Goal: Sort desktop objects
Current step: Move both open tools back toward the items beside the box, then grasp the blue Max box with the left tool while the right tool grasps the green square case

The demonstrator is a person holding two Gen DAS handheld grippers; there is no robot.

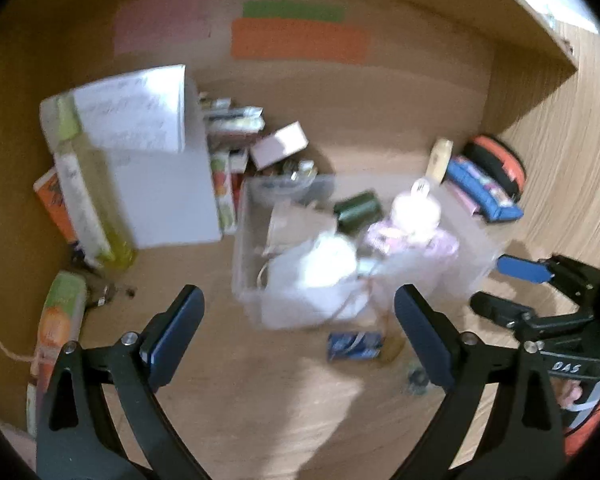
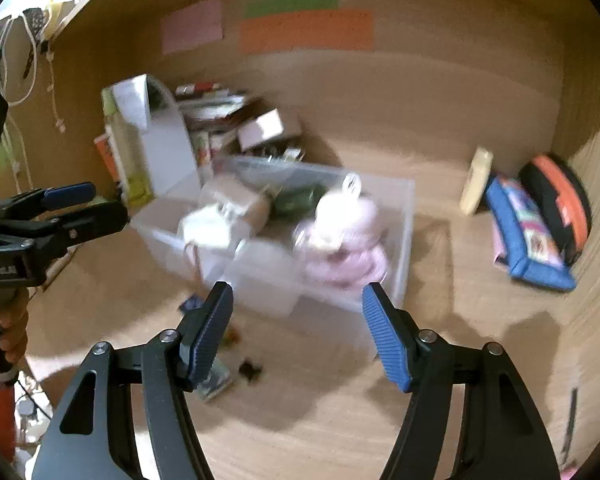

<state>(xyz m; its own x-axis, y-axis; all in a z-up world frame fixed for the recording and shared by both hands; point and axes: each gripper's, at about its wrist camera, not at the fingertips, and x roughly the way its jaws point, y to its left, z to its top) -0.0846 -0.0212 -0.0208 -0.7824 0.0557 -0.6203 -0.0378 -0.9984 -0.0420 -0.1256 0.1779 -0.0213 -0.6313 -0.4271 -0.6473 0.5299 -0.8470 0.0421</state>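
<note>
A clear plastic bin (image 1: 248, 280) (image 2: 404, 216) stands mid-desk. It holds a pink-and-white plush toy (image 1: 414, 216) (image 2: 344, 232), a dark green spool (image 1: 358, 208) (image 2: 296, 198), a brown paper bag (image 1: 296, 220) and white bagged items (image 1: 320, 268). A small blue pack (image 1: 354, 345) and a small dark object (image 1: 418, 380) (image 2: 251, 368) lie on the desk in front of the bin. My left gripper (image 1: 300, 320) is open and empty above the desk before the bin. My right gripper (image 2: 298, 320) is open and empty, also before the bin. Both views are blurred.
Books, boxes and a white folder (image 1: 160, 184) stand at the back left. A blue pencil case (image 2: 528, 236), a black-orange round case (image 2: 560, 196) and a cream bottle (image 2: 476, 180) lie at the right. Coloured paper strips (image 1: 300, 36) are on the back wall.
</note>
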